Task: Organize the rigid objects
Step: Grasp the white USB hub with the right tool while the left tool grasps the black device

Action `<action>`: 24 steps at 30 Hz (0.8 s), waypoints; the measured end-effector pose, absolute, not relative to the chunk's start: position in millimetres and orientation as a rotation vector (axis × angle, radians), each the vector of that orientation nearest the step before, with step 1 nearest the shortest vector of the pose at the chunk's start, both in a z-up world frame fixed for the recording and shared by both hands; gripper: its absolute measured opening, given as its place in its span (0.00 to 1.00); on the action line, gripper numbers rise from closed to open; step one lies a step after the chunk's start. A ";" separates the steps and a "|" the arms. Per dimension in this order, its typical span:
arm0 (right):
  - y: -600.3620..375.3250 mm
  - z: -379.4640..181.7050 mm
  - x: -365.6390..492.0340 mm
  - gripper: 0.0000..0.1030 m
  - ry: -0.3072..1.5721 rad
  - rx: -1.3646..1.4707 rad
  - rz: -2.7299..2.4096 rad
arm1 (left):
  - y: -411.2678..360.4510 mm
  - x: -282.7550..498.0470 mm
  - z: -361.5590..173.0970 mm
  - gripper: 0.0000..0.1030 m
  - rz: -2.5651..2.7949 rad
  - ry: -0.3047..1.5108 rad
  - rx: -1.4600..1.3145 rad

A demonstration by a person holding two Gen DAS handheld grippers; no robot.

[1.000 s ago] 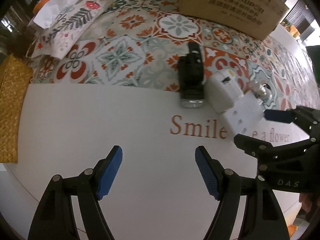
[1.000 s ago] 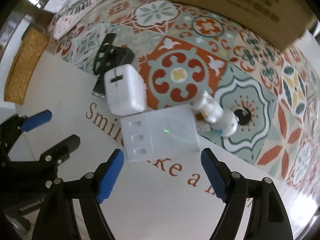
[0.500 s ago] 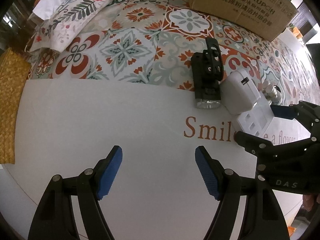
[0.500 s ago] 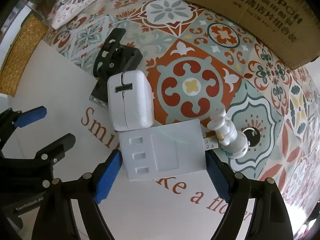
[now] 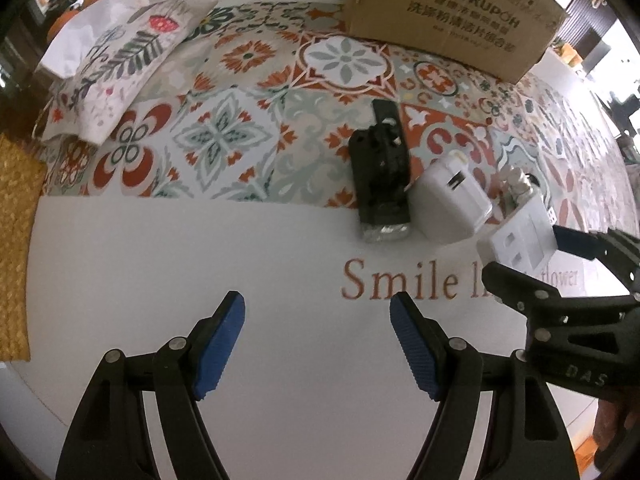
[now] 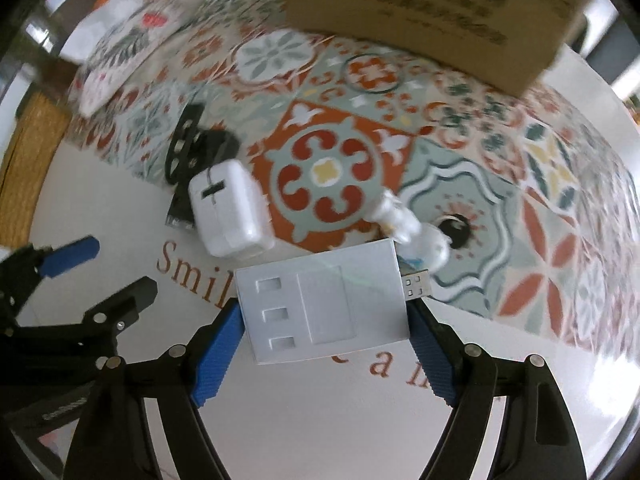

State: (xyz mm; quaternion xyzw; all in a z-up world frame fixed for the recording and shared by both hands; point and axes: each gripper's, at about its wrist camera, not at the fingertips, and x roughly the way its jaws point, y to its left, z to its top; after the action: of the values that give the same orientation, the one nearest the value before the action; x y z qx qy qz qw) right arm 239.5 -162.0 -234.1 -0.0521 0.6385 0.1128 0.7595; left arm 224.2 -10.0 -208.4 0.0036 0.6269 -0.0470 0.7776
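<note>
My right gripper point(image 6: 324, 344) is shut on a flat white USB hub point(image 6: 320, 300), its blue pads against both short sides; the hub looks raised a little off the table. The hub also shows in the left wrist view point(image 5: 520, 236) between the right gripper's fingers point(image 5: 572, 238). Beside it lie a white power adapter point(image 6: 228, 212), a black clip-like device point(image 6: 192, 148) and a small white bottle-shaped item point(image 6: 408, 224). My left gripper point(image 5: 316, 344) is open and empty over the white table, near of the black device point(image 5: 382, 176).
A cardboard box point(image 5: 448, 12) stands at the back on the patterned tablecloth point(image 5: 224, 136). A floral pouch point(image 5: 116, 68) lies at the back left. A woven yellow mat point(image 5: 16, 240) is at the left edge.
My right gripper moved forward around the USB hub and closed on its sides; the hub has shifted slightly. The left gripper stayed open and drifted a little.
</note>
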 end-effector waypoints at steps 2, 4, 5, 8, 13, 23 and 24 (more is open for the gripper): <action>-165.6 -230.1 236.5 0.79 1.377 -0.088 0.218 | -15.3 227.5 -206.5 0.70 -0.126 1.345 0.017; -171.5 -228.3 235.0 0.79 1.373 -0.067 0.203 | -22.5 236.0 -204.3 0.70 -0.139 1.331 0.035; -175.4 -227.9 234.3 0.79 1.374 -0.052 0.187 | -26.5 239.1 -203.2 0.69 -0.147 1.324 0.040; -187.9 -228.7 239.4 0.79 1.376 -0.008 0.159 | -35.1 245.4 -203.1 0.66 -0.160 1.312 0.046; -200.6 -233.7 242.3 0.79 1.379 0.043 0.131 | -42.9 252.2 -205.5 0.59 -0.179 1.303 0.067; -199.6 -237.3 246.3 0.79 1.384 0.069 0.104 | -52.1 271.0 -213.5 0.48 -0.197 1.279 0.073; -199.4 -237.7 247.5 0.79 1.383 0.071 0.102 | -52.8 272.0 -214.4 0.47 -0.196 1.279 0.076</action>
State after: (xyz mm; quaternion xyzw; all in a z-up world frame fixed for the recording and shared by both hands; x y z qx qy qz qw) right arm 247.5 -199.4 -237.7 0.0328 0.6374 0.0469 0.7684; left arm 272.0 -52.8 -214.4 0.0353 0.5957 -0.0911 0.7973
